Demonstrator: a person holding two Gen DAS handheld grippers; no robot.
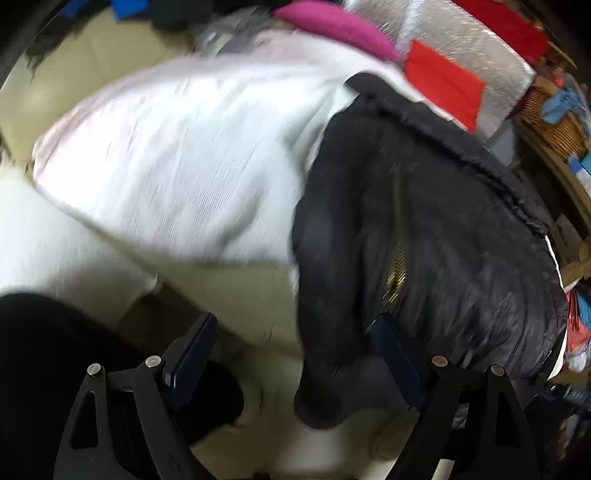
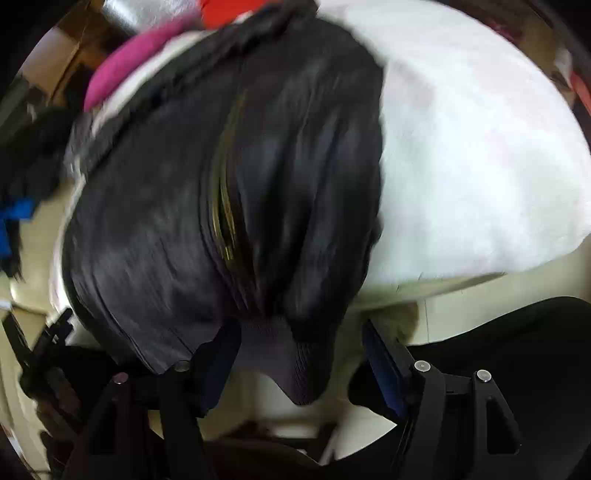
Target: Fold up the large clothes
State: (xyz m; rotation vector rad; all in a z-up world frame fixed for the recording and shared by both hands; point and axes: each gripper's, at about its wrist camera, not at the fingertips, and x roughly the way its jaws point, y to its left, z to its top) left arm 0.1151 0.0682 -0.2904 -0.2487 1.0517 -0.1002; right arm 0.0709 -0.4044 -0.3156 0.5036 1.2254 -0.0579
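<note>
A black jacket with a gold zip [image 1: 424, 236] lies bunched on a white garment [image 1: 177, 162] spread over a beige surface. My left gripper [image 1: 295, 354] is open, with the jacket's lower edge hanging between its fingers and against the right finger [image 1: 397, 354]. In the right wrist view the jacket [image 2: 229, 192] fills the middle, its ribbed cuff [image 2: 280, 362] hanging between the spread fingers of my right gripper [image 2: 301, 358], which is open. The white garment [image 2: 472, 166] lies to the right. Both views are motion-blurred.
A pink cloth [image 1: 332, 26] and red cloth [image 1: 443, 81] lie behind the jacket, by a silver padded sheet [image 1: 461, 40]. A wicker basket [image 1: 554, 122] stands at far right. A black fabric mass [image 2: 498, 350] sits beside my right gripper.
</note>
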